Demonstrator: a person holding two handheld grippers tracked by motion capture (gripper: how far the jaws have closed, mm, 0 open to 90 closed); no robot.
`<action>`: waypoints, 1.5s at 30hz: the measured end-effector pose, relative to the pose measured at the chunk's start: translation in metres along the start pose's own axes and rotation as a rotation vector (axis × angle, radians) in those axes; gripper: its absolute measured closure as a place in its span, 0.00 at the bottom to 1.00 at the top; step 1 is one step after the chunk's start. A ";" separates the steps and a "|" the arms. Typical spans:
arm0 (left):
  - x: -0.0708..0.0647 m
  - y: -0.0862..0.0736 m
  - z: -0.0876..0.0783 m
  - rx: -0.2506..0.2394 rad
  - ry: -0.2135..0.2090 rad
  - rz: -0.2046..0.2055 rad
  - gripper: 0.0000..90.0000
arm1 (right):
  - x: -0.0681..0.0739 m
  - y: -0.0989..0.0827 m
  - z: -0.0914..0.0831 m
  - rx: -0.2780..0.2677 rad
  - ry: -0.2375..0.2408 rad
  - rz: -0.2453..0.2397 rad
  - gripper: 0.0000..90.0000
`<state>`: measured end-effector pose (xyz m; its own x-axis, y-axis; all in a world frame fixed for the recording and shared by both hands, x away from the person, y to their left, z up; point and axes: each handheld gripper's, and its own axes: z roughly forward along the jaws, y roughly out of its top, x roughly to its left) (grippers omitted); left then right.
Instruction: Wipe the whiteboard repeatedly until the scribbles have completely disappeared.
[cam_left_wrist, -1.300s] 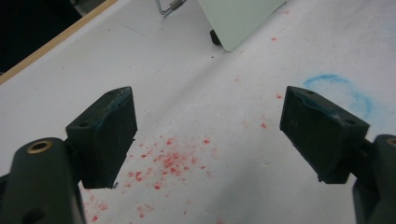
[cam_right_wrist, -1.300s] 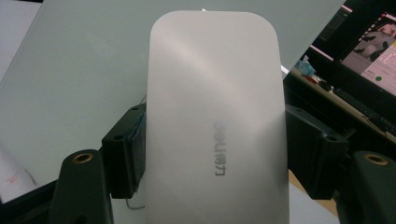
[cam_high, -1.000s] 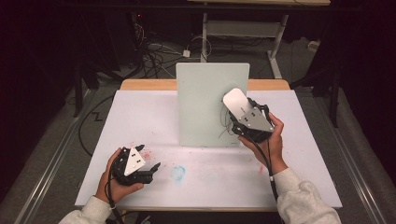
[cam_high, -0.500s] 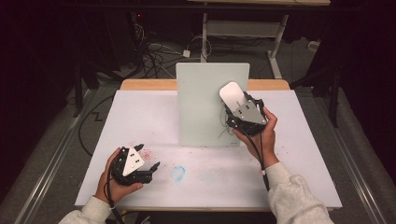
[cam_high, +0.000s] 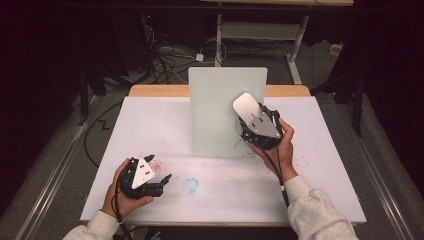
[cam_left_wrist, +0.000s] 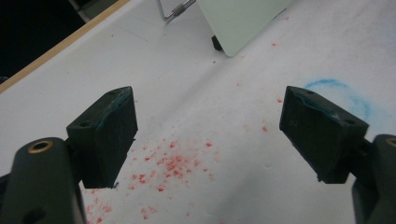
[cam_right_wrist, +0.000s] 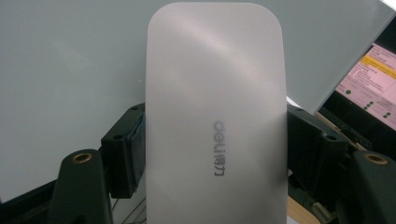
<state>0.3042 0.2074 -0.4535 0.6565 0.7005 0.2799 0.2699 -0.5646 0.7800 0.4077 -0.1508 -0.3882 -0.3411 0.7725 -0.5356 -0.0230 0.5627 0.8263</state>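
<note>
Nearest the person, the left gripper (cam_high: 159, 178) rests low on the white table cover (cam_high: 150, 125) at the near left, its jaws standing wide apart with nothing between them. Red specks (cam_left_wrist: 173, 164) dot the cover under it, and a faint blue ring (cam_high: 190, 185) lies just to its right. Farther in and to the right, the right gripper (cam_high: 248, 116) is raised in the right hand (cam_high: 280, 147). Its jaws are clamped on the two long sides of a flat white eraser (cam_right_wrist: 215, 121), a rounded oblong. The eraser's long axis runs straight out from the jaws, up and away towards the upright pale green board (cam_high: 220, 105). The eraser overlaps the board's right half, very close to its face, though contact cannot be judged. The right hand is far nearer the board. Nothing stands between eraser and board. Behind lie the table's wooden edge (cam_high: 160, 90), then floor cables (cam_high: 170, 55).
</note>
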 end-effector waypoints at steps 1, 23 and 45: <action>0.000 0.000 0.000 0.000 0.000 0.000 0.20 | 0.005 -0.005 -0.001 0.004 -0.002 -0.012 0.34; -0.001 0.000 0.001 0.006 -0.005 0.005 0.20 | -0.026 0.009 0.000 0.030 -0.080 -0.015 0.34; -0.003 0.000 0.002 0.014 -0.014 0.012 0.20 | 0.002 0.015 0.003 0.084 -0.030 -0.140 0.34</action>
<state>0.3039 0.2044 -0.4557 0.6691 0.6878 0.2814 0.2720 -0.5790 0.7686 0.4097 -0.1400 -0.3769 -0.3120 0.6923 -0.6507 0.0101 0.6872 0.7264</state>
